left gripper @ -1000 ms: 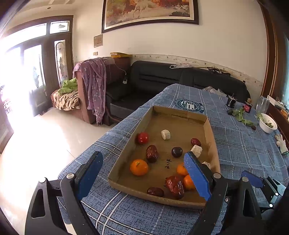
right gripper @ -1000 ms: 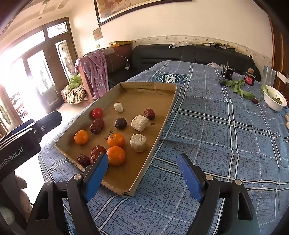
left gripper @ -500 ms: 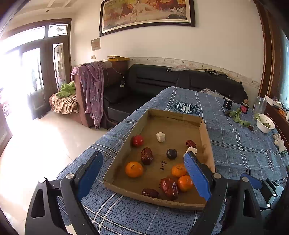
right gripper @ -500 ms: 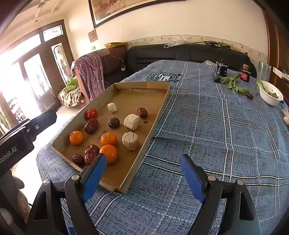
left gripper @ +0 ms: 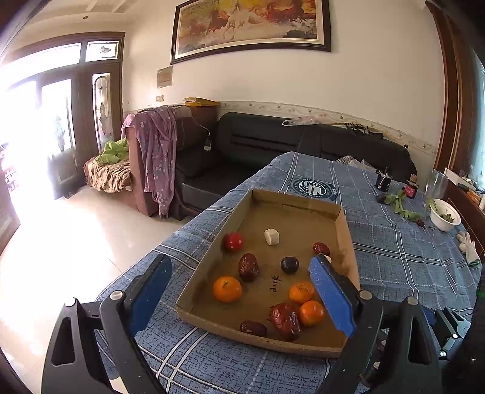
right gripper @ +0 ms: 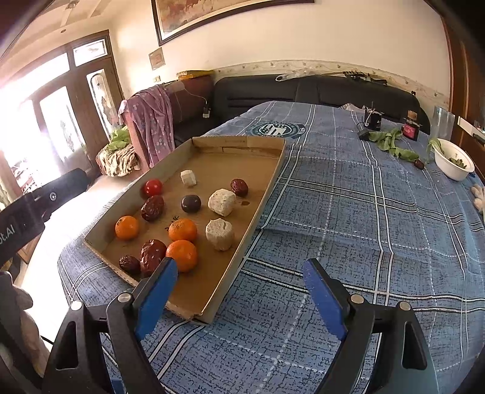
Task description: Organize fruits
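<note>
Both sets of blue fingers spread wide, nothing between: left gripper (left gripper: 242, 291), right gripper (right gripper: 239, 288). Oranges (right gripper: 182, 255), dates (right gripper: 152, 207) and pale lumps (right gripper: 219, 234) loose in cardboard tray (right gripper: 260, 206) on blue plaid cloth (right gripper: 348, 212), tray's near end just ahead of both.

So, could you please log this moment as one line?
left gripper: open, empty | right gripper: open, empty | fruit: loose in cardboard tray | sorting: not begun

This is a home living room. A black sofa (left gripper: 303, 142) lines the wall below a framed painting (left gripper: 251, 27). Glazed wooden doors (left gripper: 75, 121) stand nearby.
</note>
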Motion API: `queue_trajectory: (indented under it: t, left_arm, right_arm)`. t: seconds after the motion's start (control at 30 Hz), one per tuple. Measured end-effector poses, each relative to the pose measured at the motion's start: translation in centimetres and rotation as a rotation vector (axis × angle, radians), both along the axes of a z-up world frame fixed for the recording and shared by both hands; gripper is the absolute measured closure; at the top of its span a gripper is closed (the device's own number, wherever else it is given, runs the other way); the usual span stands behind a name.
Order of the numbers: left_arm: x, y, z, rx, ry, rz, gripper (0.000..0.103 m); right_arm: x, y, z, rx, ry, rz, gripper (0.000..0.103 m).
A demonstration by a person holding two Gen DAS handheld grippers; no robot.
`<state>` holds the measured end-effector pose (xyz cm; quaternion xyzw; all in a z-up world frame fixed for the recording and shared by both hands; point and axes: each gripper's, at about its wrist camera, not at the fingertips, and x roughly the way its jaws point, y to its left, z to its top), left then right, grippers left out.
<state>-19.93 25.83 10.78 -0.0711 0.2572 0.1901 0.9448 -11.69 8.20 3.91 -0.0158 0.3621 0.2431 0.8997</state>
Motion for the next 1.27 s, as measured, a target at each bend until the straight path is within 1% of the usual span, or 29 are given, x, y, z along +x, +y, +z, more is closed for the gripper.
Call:
queue_trajectory:
  t: [0.13,0.23,0.37,0.43,0.53,0.57,0.67,0.77,0.87,1.13,1.2,1.27]
  left_arm:
    - [0.0,0.1,0.1,0.003,-0.006,-0.001,0.011]
    - [-0.4,0.1,0.3,0.019,-0.033,0.014,0.01]
    - [-1.2,-0.1,1.0,0.088,-0.066,0.112,0.003]
    - [-1.7,-0.1,1.2,0.097,-0.089,0.131,0.001]
    - [-2.3,0.3,1.1,0.065,-0.126,0.153,0.0]
    - [-2.6,0.6,1.1,0.046,-0.146,0.147,0.0]
    - [-2.9,1.3,1.2,0.009,-0.172,0.134,0.0]
    - [-3.3,1.9,1.4,-0.007,-0.185,0.136,0.0]
    - [-3.4,2.4,1.2,-0.005,-0.163,0.15,0.0]
    - [-3.8,3.6,0.7,-0.006,-0.136,0.192,0.0]
    - [-4.0,4.0,0.8,-0.016,-0.132,0.202,0.0]
    - [-4.3,4.5,0.9,-0.043,-0.13,0.212,0.0]
  right_arm:
    - [0.1,0.0,-0.1,0.001,0.005,-0.003,0.014]
    - [0.1,-0.1,-0.3,0.001,0.005,-0.007,0.014]
    - [-0.1,-0.1,-0.2,0.002,-0.013,-0.005,0.014]
    - [-0.3,0.0,-0.1,-0.002,-0.03,-0.003,0.014]
    - [-0.7,0.3,0.2,-0.015,-0.049,0.01,0.014]
    - [-0.9,0.5,0.4,-0.024,-0.059,0.017,0.013]
    - [-1.7,1.5,1.3,-0.068,-0.11,0.051,0.012]
    - [-2.5,2.5,2.1,-0.095,-0.164,0.084,0.01]
    - [-2.9,3.4,2.7,-0.107,-0.194,0.097,0.009]
    - [-2.7,5.2,1.9,-0.123,-0.17,0.134,0.008]
    - [-2.7,5.5,1.7,-0.12,-0.157,0.149,0.008]
    - [-2.7,5.8,1.6,-0.114,-0.149,0.161,0.008]
